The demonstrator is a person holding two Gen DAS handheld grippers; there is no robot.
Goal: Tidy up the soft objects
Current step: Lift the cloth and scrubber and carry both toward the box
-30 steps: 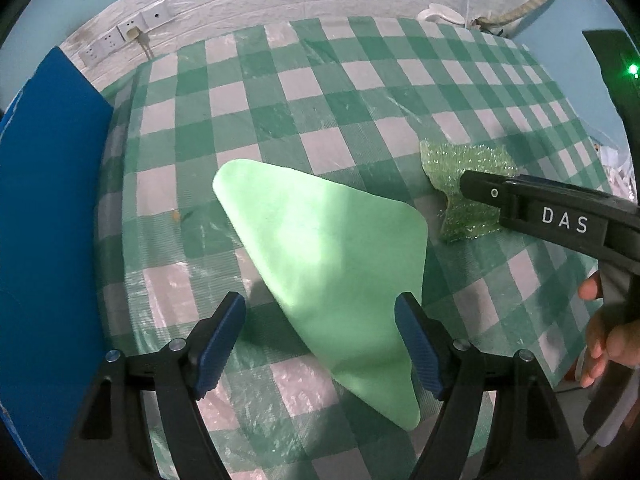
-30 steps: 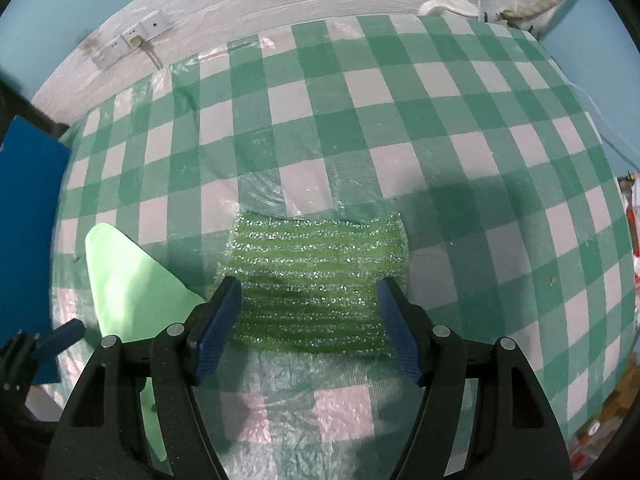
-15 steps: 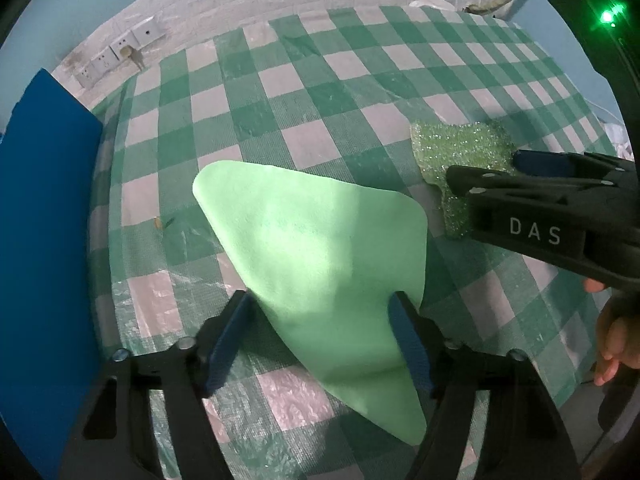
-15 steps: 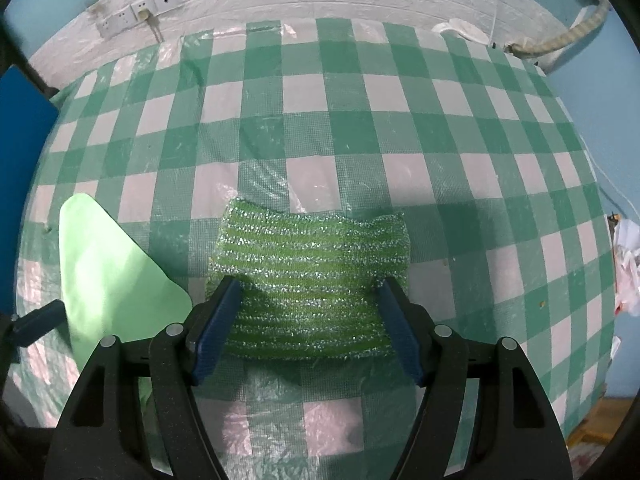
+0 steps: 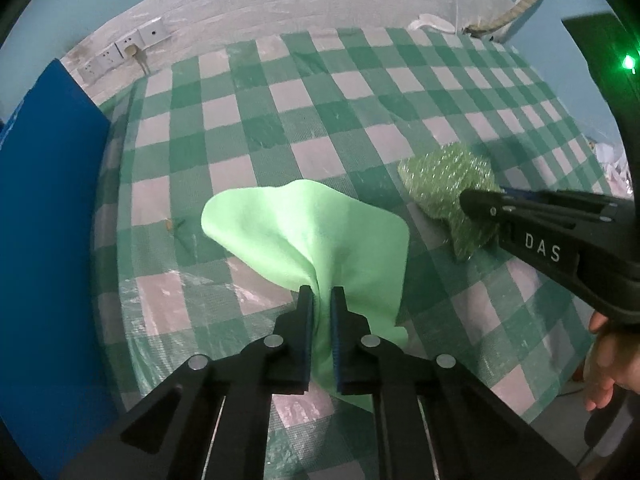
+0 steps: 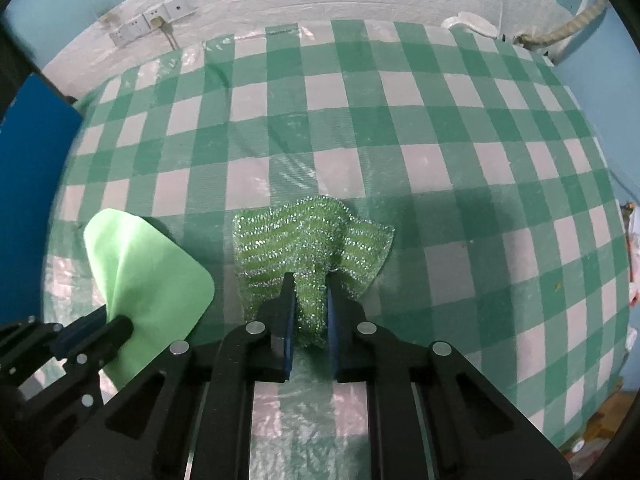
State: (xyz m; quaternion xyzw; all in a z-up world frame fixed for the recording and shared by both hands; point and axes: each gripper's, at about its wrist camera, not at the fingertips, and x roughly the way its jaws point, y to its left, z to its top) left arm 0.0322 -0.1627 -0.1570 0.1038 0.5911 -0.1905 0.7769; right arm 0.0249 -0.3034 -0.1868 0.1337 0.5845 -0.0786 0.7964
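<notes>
My left gripper [image 5: 321,294] is shut on a smooth light green cloth [image 5: 316,236], which bunches and lifts off the checked tablecloth [image 5: 280,128]. My right gripper [image 6: 311,282] is shut on a glittery green scrubbing cloth [image 6: 304,240], pinched into a fold. In the left wrist view the scrubbing cloth [image 5: 448,184] sits to the right, with the right gripper [image 5: 472,204] clamped on it. In the right wrist view the light green cloth [image 6: 148,272] is at the lower left, held by the left gripper [image 6: 120,324].
A blue panel [image 5: 48,240] stands along the table's left edge. Wall sockets [image 5: 128,44] sit on the white brick wall behind. A hose [image 5: 520,0] and a white object [image 5: 430,22] lie at the far right corner. The table's right edge drops off near clutter [image 6: 632,260].
Both grippers were open around their cloths; both have now shut, pinching and bunching the light green cloth and the glittery scrubbing cloth upward.
</notes>
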